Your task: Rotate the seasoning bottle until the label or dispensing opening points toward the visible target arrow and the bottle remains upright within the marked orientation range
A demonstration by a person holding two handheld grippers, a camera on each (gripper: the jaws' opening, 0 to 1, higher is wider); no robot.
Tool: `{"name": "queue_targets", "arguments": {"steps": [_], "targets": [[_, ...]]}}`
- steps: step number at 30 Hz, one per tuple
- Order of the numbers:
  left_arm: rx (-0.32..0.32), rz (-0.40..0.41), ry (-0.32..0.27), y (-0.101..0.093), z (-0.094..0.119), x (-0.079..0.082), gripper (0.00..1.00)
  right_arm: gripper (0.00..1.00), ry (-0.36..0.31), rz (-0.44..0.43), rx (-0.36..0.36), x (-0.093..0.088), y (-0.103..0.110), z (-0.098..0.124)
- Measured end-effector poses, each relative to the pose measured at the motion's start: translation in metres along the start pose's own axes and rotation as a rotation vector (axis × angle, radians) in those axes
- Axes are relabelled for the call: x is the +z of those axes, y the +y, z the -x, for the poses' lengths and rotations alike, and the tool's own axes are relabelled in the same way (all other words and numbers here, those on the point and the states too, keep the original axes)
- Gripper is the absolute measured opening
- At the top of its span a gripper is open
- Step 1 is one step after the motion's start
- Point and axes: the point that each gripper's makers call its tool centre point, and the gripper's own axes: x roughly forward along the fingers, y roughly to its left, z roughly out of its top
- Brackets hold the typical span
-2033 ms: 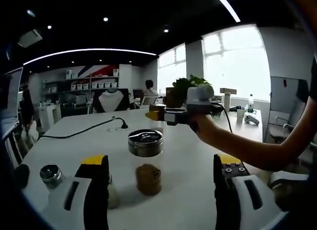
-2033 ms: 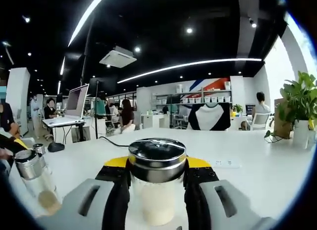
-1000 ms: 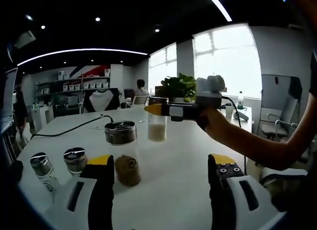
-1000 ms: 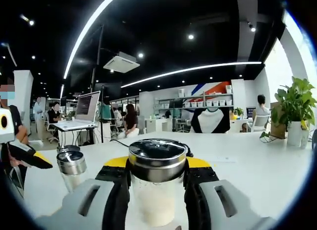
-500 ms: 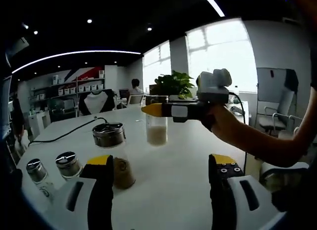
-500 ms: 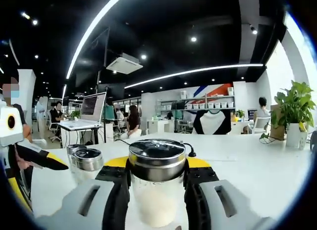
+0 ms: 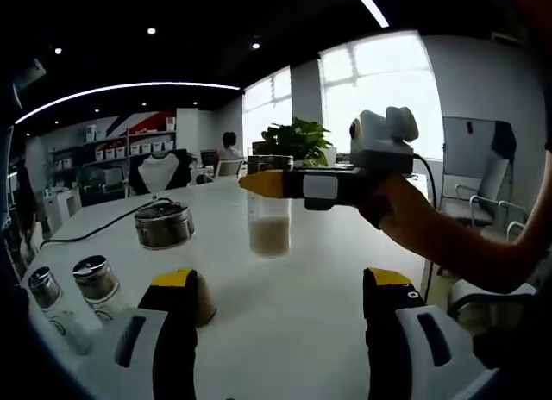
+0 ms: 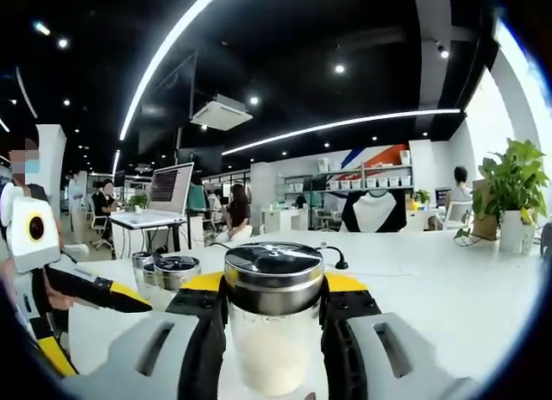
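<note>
Glass, likely slippery and breakable: bottle (image 8: 272, 331) pinched just under steel cap (image 8: 273, 275) by right gripper (image 8: 272, 324); left gripper (image 7: 280, 331) spread, holding nothing.

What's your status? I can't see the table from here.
Right gripper shut on the seasoning bottle, held upright above the table. Left gripper open, holding nothing. Three other bottles stand to its left; no arrow visible.

Fisheye bending curves the long white ceiling light strip (image 8: 181, 46) in the right gripper view. In the left gripper view, the tall bright window (image 7: 379, 81) is blown out with glare; the dark ceiling stays dim, the pictures slightly soft.
</note>
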Motion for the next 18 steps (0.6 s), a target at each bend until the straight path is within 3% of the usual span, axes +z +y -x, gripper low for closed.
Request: {"name": "queue_targets", "arguments": {"steps": [18], "targets": [[-0.003, 0.016, 0.035, -0.003, -0.004, -0.016, 0.82, 0.39, 0.004, -0.012, 0.013, -0.009, 0.013, 0.014]]}}
